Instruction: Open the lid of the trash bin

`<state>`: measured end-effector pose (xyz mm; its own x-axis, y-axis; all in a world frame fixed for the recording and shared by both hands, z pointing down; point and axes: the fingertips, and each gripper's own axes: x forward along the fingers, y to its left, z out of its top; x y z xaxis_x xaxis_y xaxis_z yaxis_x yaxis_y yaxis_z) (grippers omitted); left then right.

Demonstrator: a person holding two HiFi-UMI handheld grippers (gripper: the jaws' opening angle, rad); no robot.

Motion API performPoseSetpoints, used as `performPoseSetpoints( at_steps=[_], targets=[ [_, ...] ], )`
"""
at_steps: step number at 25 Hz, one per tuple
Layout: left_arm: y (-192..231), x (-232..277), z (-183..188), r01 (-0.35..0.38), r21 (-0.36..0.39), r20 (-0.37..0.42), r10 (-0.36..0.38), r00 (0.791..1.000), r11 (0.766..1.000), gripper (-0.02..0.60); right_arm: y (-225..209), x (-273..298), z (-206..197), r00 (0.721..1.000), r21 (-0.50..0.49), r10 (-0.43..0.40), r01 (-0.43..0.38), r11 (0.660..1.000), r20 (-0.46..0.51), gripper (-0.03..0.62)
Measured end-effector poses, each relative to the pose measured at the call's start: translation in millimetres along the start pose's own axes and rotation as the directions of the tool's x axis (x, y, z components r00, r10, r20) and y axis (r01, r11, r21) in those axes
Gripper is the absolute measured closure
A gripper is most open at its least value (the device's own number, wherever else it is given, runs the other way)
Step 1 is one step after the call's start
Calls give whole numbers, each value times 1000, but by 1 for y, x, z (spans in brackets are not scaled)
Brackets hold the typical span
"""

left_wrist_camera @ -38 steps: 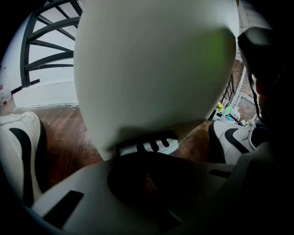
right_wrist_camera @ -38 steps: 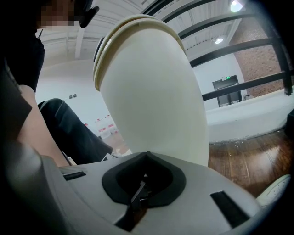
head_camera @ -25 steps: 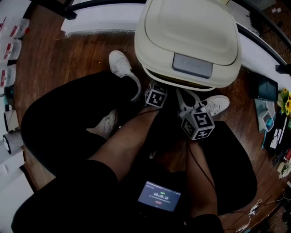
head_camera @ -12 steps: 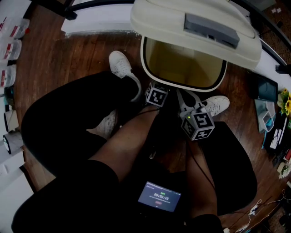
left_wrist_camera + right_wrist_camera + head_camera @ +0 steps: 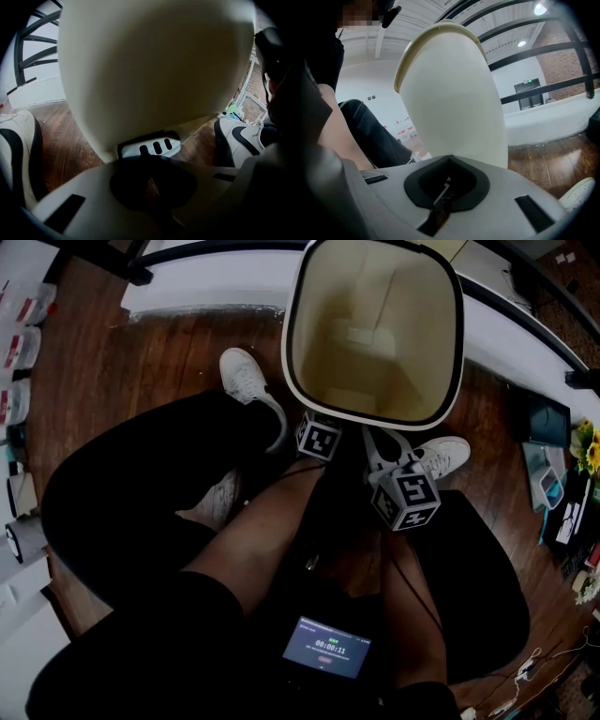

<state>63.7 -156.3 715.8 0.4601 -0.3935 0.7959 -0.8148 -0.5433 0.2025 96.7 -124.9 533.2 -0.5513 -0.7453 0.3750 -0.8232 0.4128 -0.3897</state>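
Bin (image 5: 154, 65), cream and round-walled, fills most of the left gripper view, standing on a wood floor (image 5: 65, 136). At its foot is the pedal (image 5: 149, 146), which has three slots. The left gripper (image 5: 143, 157) points low and level at that pedal. Its jaws are together with nothing between them, and their dark tip is at the pedal's left slot, seemingly touching it. White shoes (image 5: 239, 138) are cut off at both edges.

In the right gripper view the right gripper (image 5: 444, 185) is tilted upward. Its jaws are pressed together, empty, with only a thin seam between them. The bin rises just beyond the tips, apart from them, and the gripper's own body hides its base.

The head view looks straight into the bin's open mouth, with the inside bare to the bottom. The lid is up off the mouth and cannot be made out. Two bare forearms (image 5: 272, 521) reach forward and down between the knees. The left gripper's cube (image 5: 319, 440) sits just under the bin's near rim, which hides the jaws. The right gripper is lower and further right, beside a shoe. A small screen (image 5: 326, 648) glows at the bottom.
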Motion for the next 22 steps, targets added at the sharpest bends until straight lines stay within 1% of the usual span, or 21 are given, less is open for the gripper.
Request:
performPoseSetpoints(
  at_steps=[3,7,12,18,22],
  targets=[
    [1,2,4,-3,7,20,3,1000,1000,546,-2,0,0,1000,-2,-4,4,1000,3,577],
    [0,0,0,-1,-4,7,1,1000,1000,546,-3,0,-3,1000,7,-9,9,1000,0,577],
    [0,2,0,4,2,13,-4,1000,1000,546,-5,-1,-4,1000,22,-24,24,999,12,577],
    [-1,2,0,20,23,13,-20,1000,1000,546,3,-2,-3,1000,-2,-18,18,1000,5,577],
    [0,1,-2,23,3,11,-23,1000,1000,545,3,-1,-7,1000,-20,-27,27,999,-12,577]
  ],
)
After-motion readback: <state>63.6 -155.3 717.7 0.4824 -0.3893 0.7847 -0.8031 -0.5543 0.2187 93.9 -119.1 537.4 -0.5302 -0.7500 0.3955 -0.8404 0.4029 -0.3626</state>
